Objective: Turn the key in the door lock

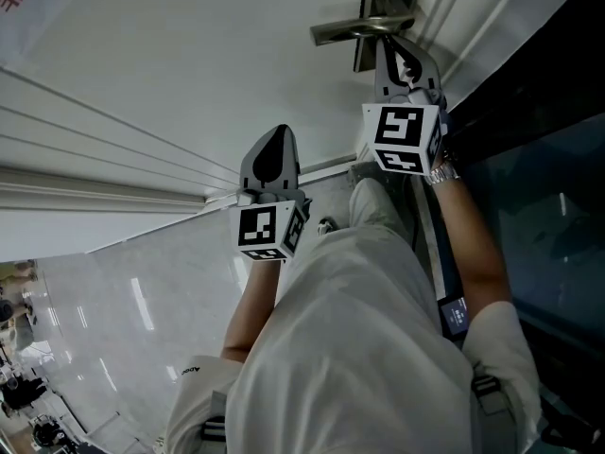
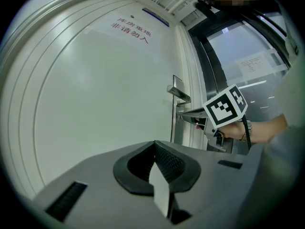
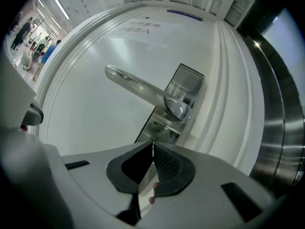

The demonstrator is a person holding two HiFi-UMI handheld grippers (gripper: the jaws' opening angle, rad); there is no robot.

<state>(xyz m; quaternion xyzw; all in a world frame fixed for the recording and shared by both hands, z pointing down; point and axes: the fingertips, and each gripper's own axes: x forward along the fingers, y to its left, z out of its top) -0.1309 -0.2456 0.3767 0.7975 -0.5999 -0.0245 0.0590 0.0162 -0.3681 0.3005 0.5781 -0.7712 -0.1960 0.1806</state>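
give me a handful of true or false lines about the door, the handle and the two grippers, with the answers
1. The right gripper has its tips at the lock plate below the lever handle. True.
2. The left gripper grips the lever handle. False: it is held away from the handle, jaws together on nothing.
3. The door is dark wood. False: it is white.
4. The right gripper's jaws stand wide apart. False: their tips meet.
5. The lever handle is silver-coloured metal. True.
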